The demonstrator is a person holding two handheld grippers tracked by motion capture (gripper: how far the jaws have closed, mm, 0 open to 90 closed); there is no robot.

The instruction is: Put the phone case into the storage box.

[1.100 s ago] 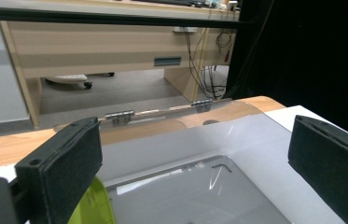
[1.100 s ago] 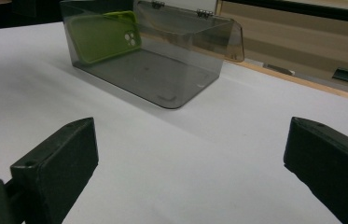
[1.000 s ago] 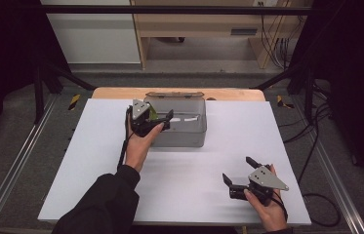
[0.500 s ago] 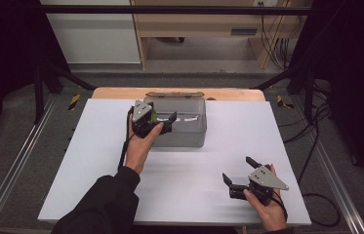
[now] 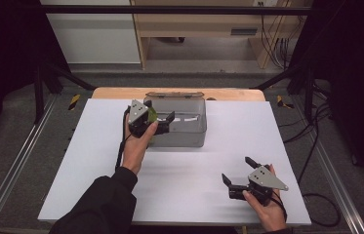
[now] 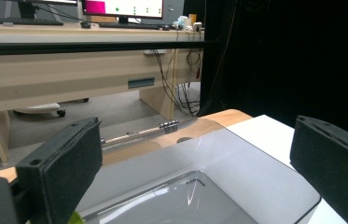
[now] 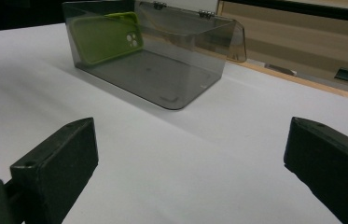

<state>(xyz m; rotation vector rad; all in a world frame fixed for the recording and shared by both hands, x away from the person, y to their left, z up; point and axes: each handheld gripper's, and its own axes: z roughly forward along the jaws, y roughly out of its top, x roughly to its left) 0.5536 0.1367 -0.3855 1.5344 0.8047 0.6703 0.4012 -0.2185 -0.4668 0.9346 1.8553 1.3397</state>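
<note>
My left claw hangs over the near-left corner of the smoky clear plastic box, its two black, matte, blocky pads spread wide with nothing between them. Below and ahead of it the box is a rounded-corner rectangular tub with glossy, see-through grey walls; its hinged lid is thrown back on the far side, small metal hinges showing along that edge. Inside, a lime-green phone case leans against one end wall, smooth and rubbery-looking, with a cluster of camera holes at one corner. My right claw rests well apart on the flat, matte white table top, also released and empty, the box standing ahead of its pads.
</note>
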